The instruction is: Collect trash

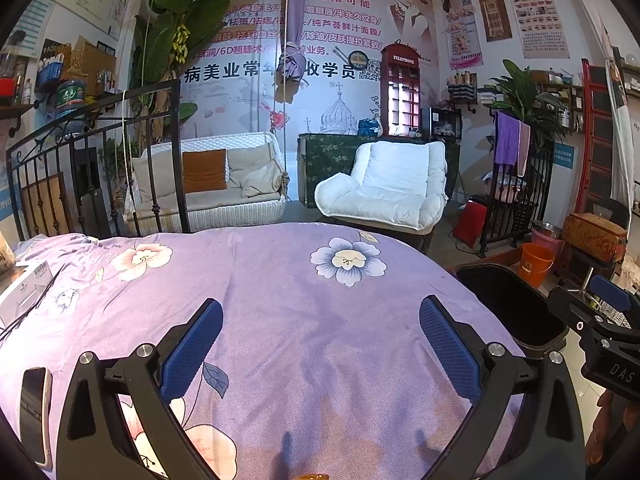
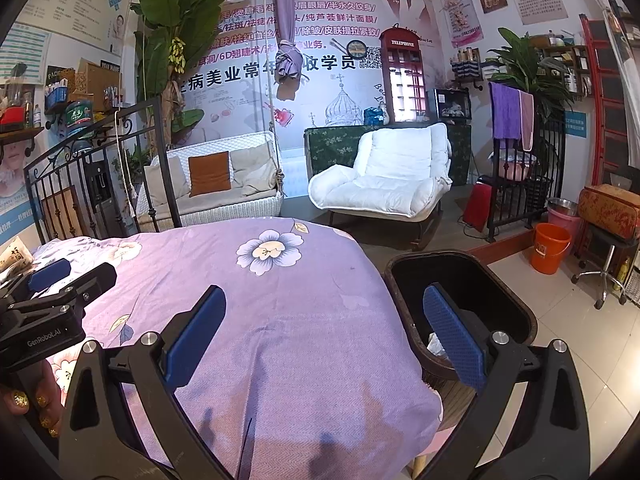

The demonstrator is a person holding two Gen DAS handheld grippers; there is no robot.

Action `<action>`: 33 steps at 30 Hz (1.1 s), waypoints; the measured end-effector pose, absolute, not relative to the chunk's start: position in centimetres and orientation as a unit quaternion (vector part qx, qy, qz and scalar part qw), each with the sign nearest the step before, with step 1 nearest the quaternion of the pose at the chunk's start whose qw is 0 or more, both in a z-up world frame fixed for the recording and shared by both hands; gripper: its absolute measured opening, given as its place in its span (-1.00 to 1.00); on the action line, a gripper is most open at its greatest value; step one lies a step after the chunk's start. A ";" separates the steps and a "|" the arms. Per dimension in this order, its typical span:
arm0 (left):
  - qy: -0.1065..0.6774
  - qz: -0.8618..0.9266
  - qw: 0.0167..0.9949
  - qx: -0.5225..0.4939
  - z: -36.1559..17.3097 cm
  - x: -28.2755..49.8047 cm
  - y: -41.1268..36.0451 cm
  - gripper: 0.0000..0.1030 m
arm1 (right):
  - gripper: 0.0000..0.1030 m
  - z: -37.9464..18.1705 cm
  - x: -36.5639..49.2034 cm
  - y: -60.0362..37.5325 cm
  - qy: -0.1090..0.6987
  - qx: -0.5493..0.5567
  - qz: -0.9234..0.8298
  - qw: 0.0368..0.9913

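While both sets of tongs hover over the bed (image 1: pixel 280 280) with its purple flowered cover, neither one holds anything: the left tongs (image 1: pixel 320 344) stand spread wide, and the right tongs (image 2: pixel 324 336) are spread just as wide.

A dark trash bin (image 2: pixel 404 268) stands on the floor just beside the bed's right edge, and something pale and crumpled (image 2: pixel 436 344) lies inside it, likely trash already dropped in. The right tongs are the nearer pair to the bin, whose mouth lies ahead and to their right, partly behind the right finger.

On the stretch of cover between and ahead of both tongs, no loose trash shows. What remains lies at the far left of the bed: a white box (image 1: pixel 24 292) with dark cords across it, a paper packet (image 2: pixel 14 256) near the railing, and a phone (image 1: pixel 34 412) just left of the left tongs. Whether any of these counts as trash cannot be told. The left tongs are nearer, so a reach leftward would probably fall to them.
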State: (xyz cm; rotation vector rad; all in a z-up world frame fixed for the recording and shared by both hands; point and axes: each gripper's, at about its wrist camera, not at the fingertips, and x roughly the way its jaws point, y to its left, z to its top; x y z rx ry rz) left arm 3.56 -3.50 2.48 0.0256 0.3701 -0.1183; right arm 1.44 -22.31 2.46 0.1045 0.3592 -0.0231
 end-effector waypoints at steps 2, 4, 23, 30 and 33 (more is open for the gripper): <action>0.183 -0.058 0.981 0.013 2.5 3.5 -3.5 0.90 | 0.90 2.5 1.4 -22.3 0.178 0.052 -0.011 0.983; 0.182 -0.058 0.981 0.011 2.5 3.5 -3.5 0.90 | 0.90 2.5 1.4 -22.3 0.179 0.051 -0.011 0.983; 0.182 -0.056 0.982 0.007 2.5 3.2 -3.4 0.90 | 0.90 2.3 1.6 -22.3 0.178 0.054 -0.010 0.982; 0.181 -0.056 0.982 0.007 2.5 3.1 -3.5 0.90 | 0.90 2.3 1.6 -22.4 0.179 0.055 -0.010 0.982; 0.182 -0.057 0.982 0.007 2.5 3.1 -3.5 0.90 | 0.90 2.3 1.6 -22.4 0.179 0.054 -0.011 0.982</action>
